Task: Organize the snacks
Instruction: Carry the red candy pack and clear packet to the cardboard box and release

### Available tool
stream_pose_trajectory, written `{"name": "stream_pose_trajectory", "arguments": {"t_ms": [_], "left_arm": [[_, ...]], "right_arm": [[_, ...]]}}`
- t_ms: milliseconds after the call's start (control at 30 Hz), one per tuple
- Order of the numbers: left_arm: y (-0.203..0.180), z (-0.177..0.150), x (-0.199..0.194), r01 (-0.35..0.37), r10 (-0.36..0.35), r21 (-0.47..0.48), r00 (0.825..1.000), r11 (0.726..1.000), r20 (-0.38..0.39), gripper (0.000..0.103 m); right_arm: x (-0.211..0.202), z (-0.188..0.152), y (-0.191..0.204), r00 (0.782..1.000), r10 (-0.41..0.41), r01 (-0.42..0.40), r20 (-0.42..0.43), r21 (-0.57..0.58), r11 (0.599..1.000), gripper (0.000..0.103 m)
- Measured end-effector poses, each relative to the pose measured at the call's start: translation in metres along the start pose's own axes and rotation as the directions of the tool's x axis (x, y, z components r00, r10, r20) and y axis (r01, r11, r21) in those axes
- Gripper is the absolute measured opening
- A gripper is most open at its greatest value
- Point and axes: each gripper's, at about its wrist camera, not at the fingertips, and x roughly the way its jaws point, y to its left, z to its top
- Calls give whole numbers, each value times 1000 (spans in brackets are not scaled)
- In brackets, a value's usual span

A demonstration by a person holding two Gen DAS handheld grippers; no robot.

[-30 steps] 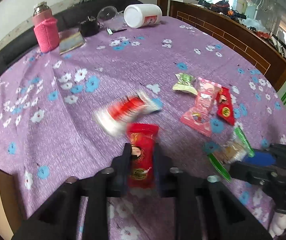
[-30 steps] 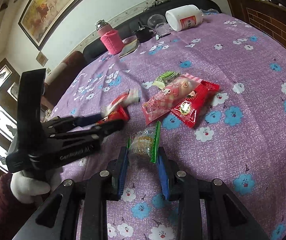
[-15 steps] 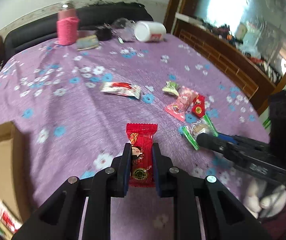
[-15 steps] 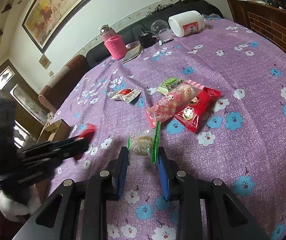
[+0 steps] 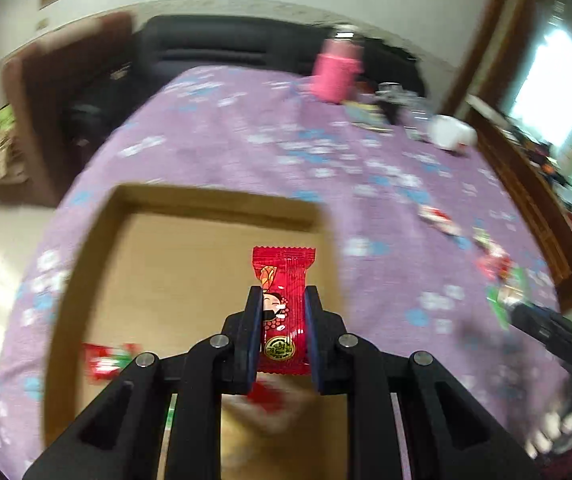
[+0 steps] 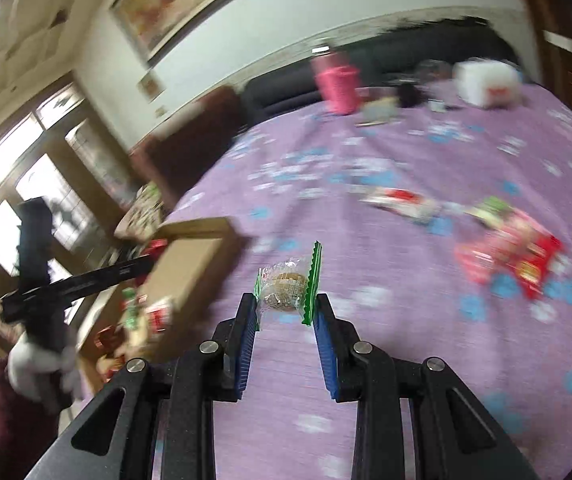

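My left gripper (image 5: pixel 283 300) is shut on a red snack packet (image 5: pixel 284 304) and holds it above an open cardboard box (image 5: pixel 190 204). Snack packets (image 5: pixel 108 360) lie in the box. My right gripper (image 6: pixel 286 304) is shut on a clear green-edged cookie packet (image 6: pixel 287 286) and holds it above the purple flowered tablecloth (image 6: pixel 385 360). In the right wrist view the box (image 6: pixel 190 268) is to the left, with the left gripper (image 6: pixel 86 280) over it. A pile of red and pink snack packets (image 6: pixel 513 252) and a red-white packet (image 6: pixel 397 202) lie on the cloth to the right.
A pink bottle (image 6: pixel 335 84), a white jar on its side (image 6: pixel 485 80) and small dark items (image 6: pixel 407 94) stand at the table's far edge. A dark sofa (image 5: pixel 214 52) lies behind the table. Wooden panelling (image 5: pixel 525 184) runs along the right.
Both grippers have swung left with their packets. My left gripper now holds the red packet over the cardboard box. My right gripper has lifted the cookie packet off the cloth.
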Motion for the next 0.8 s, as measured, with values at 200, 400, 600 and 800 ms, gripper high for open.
{"name": "stream_pose_trajectory", "arguments": {"t_ms": [200,400,600,800], "left_arm": [[58,-7,20,-50,45,-101,998,994,-48,19],[84,-6,28,-49,39,-157,997,986,-64,19],[95,-7,12,-6,1,-208,1000,978,-21,40],[96,-13,-23,50,-38,-217,997,975,60,55]], "right_arm": [[68,15,67,991,66,-75,-116,-76,994,32],[142,22,104,968,75,-96,-241,-75,993,32],[192,22,120,938,77,-105,-338,-64,992,34],[168,24,125,964,21,-50,-265,-102,994,34]]}}
